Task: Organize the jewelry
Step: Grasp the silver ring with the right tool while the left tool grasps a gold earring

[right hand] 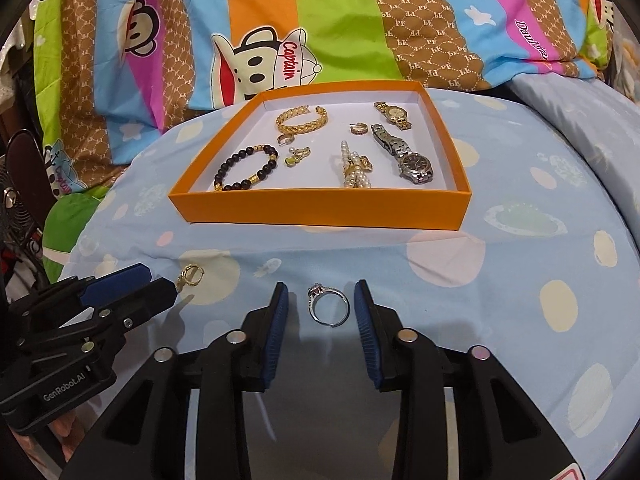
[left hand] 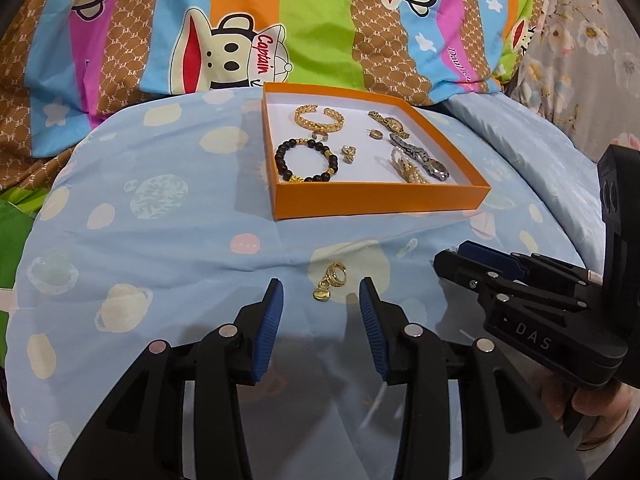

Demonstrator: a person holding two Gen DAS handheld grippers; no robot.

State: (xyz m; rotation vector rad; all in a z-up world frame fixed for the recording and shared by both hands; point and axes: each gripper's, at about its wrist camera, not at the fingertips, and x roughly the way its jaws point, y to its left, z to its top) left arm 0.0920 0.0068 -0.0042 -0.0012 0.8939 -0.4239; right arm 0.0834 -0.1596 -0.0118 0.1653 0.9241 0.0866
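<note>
A gold earring with a round charm (left hand: pixel 329 282) lies on the blue bedsheet between the open fingers of my left gripper (left hand: pixel 321 294). It also shows in the right wrist view (right hand: pixel 191 275), just past the left gripper's tips. A silver ring with a stone (right hand: pixel 328 306) lies on the sheet between the open fingers of my right gripper (right hand: pixel 321 300). An orange tray (left hand: pixel 384 200) (right hand: pixel 320 204) sits farther back on the sheet. It holds a gold bangle (right hand: pixel 302 118), a black bead bracelet (right hand: pixel 246 168), a pearl bracelet (right hand: pixel 354 166), two watches and small earrings.
A bright cartoon-print quilt (left hand: pixel 280 20) rises behind the tray. The right gripper's body (left hand: pixel 540 304) sits close on the right of the left wrist view. The left gripper's body (right hand: pixel 80 320) sits close on the left of the right wrist view.
</note>
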